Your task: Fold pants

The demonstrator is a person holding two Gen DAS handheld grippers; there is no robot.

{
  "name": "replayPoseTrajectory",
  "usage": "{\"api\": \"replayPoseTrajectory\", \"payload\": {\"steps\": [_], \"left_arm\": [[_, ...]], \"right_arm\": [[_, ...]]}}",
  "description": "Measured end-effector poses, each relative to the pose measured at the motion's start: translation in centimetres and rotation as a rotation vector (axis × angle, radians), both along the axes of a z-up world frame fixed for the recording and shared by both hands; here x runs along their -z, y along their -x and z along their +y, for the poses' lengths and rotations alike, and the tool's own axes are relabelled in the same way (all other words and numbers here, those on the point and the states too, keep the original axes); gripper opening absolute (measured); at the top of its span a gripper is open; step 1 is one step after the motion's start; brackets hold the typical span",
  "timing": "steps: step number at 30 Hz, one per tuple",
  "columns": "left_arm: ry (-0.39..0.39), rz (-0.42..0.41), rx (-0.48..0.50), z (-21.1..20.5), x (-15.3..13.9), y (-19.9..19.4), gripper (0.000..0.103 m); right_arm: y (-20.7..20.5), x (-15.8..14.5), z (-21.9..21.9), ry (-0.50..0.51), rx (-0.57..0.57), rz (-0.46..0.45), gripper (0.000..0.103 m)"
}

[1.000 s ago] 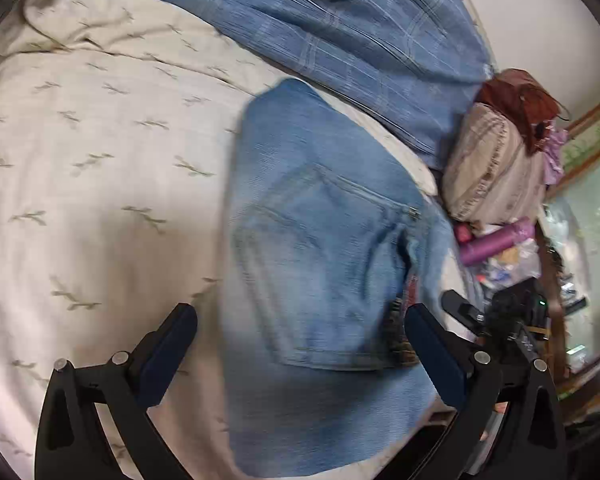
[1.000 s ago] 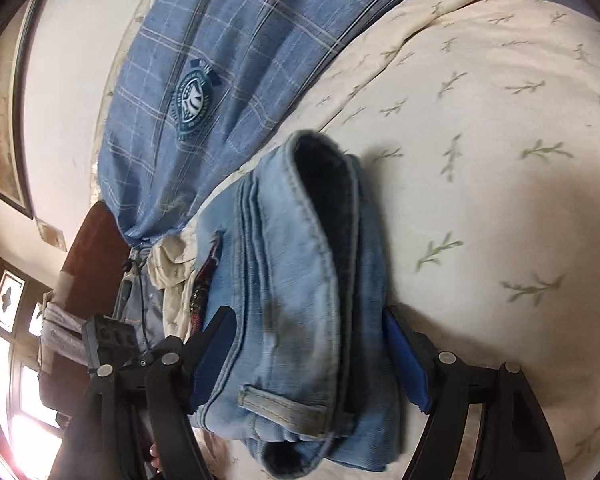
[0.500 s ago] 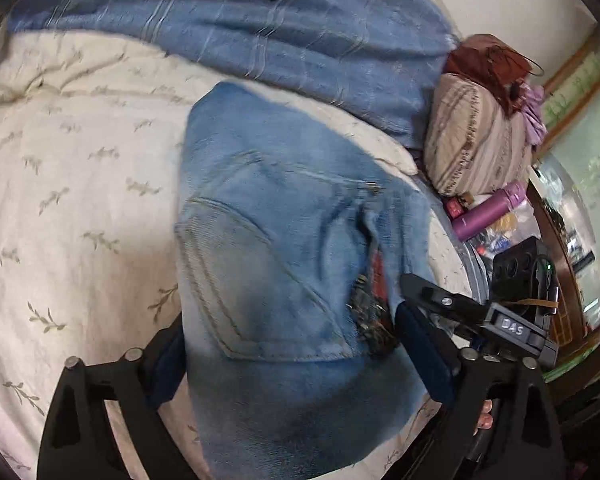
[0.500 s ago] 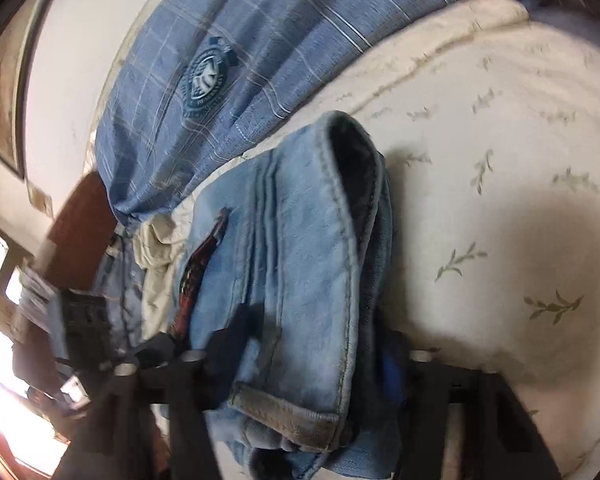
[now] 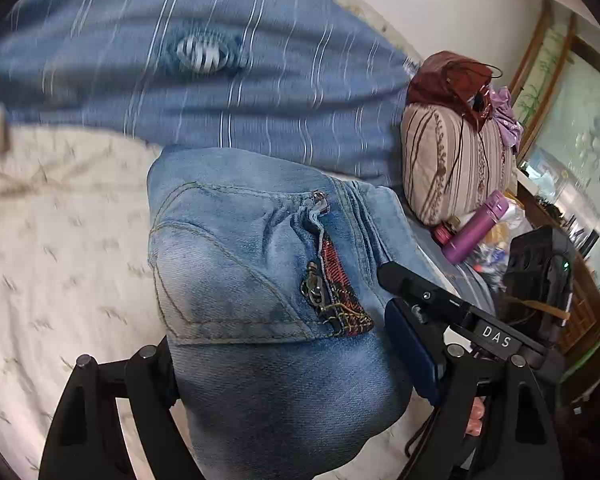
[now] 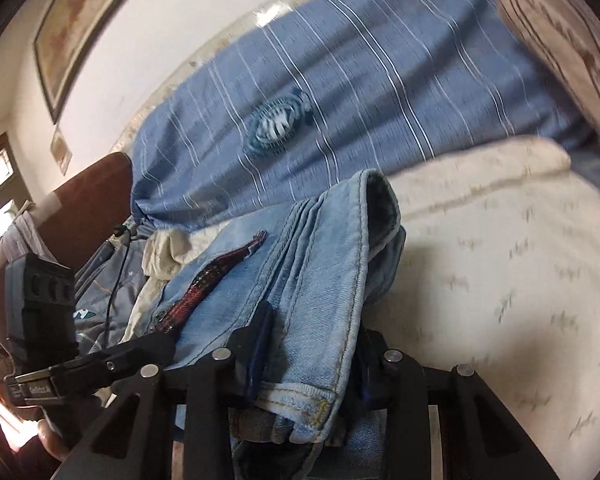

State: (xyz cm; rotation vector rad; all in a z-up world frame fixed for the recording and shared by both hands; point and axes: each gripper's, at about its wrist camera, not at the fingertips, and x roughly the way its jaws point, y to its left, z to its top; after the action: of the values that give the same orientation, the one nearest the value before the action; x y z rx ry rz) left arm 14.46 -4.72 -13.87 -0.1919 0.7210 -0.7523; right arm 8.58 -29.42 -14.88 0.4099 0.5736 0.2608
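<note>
Two grippers are on one garment: the folded blue jeans (image 5: pixel 260 280), which rest on the cream leaf-print bedsheet (image 5: pixel 60 260) just in front of the blue striped quilt (image 5: pixel 220 92).

Left wrist view: your left gripper (image 5: pixel 292 364) straddles the near end of the jeans bundle. Its jaws are wide but closing in; the left finger is tucked against the denim edge, and the blue pad of the right finger (image 5: pixel 410 356) sits at the other edge. You cannot tell from this view whether the pads actually press the cloth. Back pocket faces up, with an open zipper (image 5: pixel 316 292) and red plaid lining showing beside it.

Right wrist view: your right gripper (image 6: pixel 308 356) has its jaws closing, and the blue pads already pinch the stacked denim layers at the waistband and hem end (image 6: pixel 316 292). The cloth bunches between the fingers and drapes over them.

Surroundings: a striped beige pillow (image 5: pixel 456 164) with a dark red cloth on top lies at the bed's far right, and a purple bottle (image 5: pixel 476 228) lies just below it among clutter. A framed picture (image 6: pixel 84 12) hangs on the wall. Both frames are motion-blurred towards the quilt.
</note>
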Motion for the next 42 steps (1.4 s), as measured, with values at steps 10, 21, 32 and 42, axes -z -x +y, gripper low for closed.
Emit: {"api": "replayPoseTrajectory", "payload": {"steps": [10,21,32,42], "left_arm": [[-0.162,0.137,-0.073,-1.0,3.2,-2.1,0.086],[-0.155,0.176,-0.148,0.5,2.6,-0.9,0.087],[-0.423,-0.003,-0.392,1.8,-1.7,6.2,0.092],[-0.581,-0.289,-0.517,0.9,-8.4,12.4,0.1]], "right_arm": [[-4.7,2.5,0.6,0.031,-0.053,0.165,0.038],[-2.5,2.2,-2.2,-0.085,0.029,0.202,0.057],[5.3,-3.0,0.6,0.102,0.124,-0.028,0.064],[10.8,-8.0,4.3,0.189,0.128,-0.121,0.068]]}}
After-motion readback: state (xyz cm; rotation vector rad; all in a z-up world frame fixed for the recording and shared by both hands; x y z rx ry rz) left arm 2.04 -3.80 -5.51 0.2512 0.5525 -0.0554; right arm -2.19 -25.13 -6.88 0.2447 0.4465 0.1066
